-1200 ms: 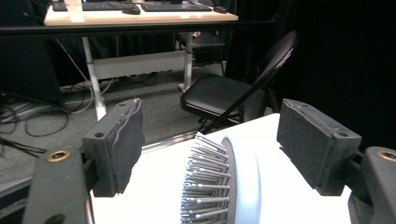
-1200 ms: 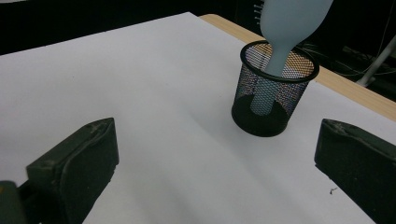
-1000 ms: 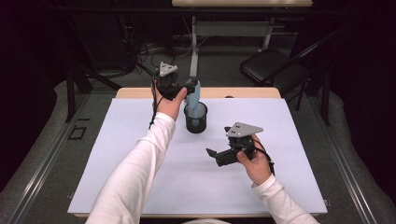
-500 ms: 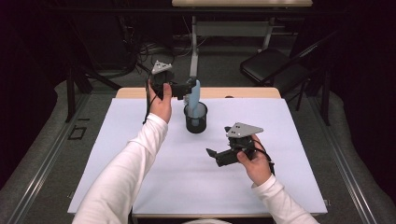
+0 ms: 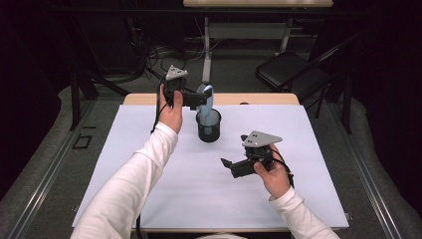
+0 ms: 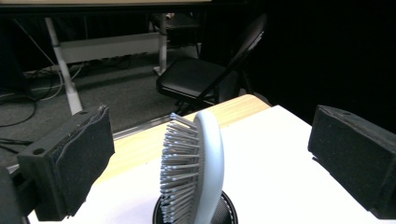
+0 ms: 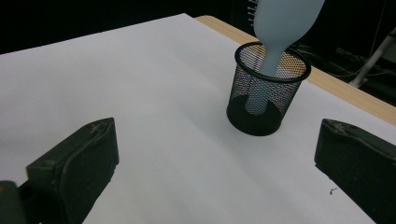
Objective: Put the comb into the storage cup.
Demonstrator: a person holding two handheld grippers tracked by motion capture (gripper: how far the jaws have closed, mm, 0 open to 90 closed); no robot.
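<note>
I start with the table (image 5: 149, 199), its white sheet reaching almost to the wooden far edge. Near that far edge, about midway across, stands the black mesh cup (image 5: 208, 125), and the pale blue hairbrush (image 6: 201, 163) stands in it, handle down, head leaning out over the rim. In the right gripper view I can see the handle reaching the cup's bottom.

What has just changed: a second ago my left gripper (image 5: 199, 98) had its pads close around the brush head; since then its jaws have been opening, and in the left gripper view they now stand wide, one on each side of the head and clear of it. The brush has stayed put between them, propped by the cup alone. I read that as the placing step done: the brush has been let go and stands on its own, so what remains for that hand is to draw back without clipping the bristles or tipping the cup.

My right gripper (image 5: 226, 163) is held above the sheet, nearer me and to the right, well apart from the cup, jaws spread with nothing between them
</note>
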